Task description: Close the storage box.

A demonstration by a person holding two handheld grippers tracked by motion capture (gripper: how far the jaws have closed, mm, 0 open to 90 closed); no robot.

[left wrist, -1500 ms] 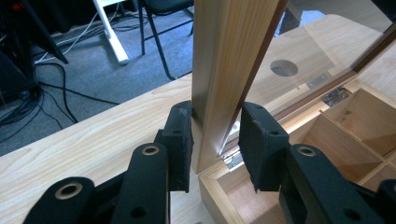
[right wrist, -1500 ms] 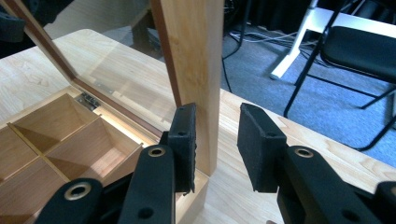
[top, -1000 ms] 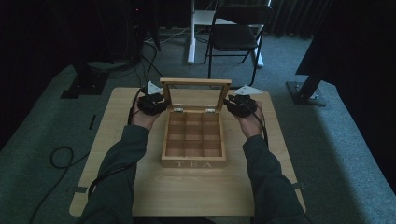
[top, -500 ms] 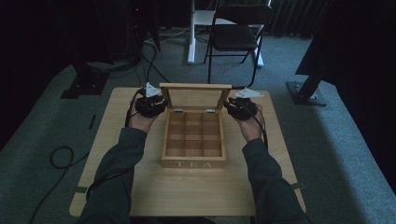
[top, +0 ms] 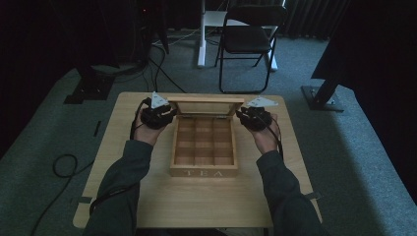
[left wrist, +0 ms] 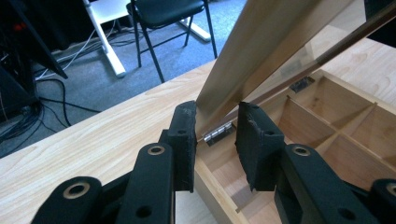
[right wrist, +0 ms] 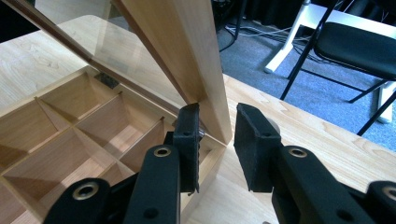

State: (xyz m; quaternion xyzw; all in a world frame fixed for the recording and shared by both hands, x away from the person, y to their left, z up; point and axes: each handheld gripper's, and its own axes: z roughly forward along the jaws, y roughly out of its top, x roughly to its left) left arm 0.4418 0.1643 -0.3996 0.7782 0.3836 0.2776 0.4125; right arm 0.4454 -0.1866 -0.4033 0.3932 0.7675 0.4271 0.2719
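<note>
The wooden tea box (top: 204, 147) sits mid-table (top: 123, 142), nearer the far edge; its nine compartments hold nothing. In the high view, fingertips are hidden under the hands. The left gripper (left wrist: 215, 128) and right gripper (right wrist: 216, 130) each clamp a side edge of the glass-paned lid (top: 206, 104). Since a second ago, the lid has swung up to near upright, its pane hard to make out.

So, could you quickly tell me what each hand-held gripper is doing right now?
Left hand-held gripper: shut on the lid of the wooden tea box, at its left edge.
Right hand-held gripper: shut on the lid at its right edge.
</note>
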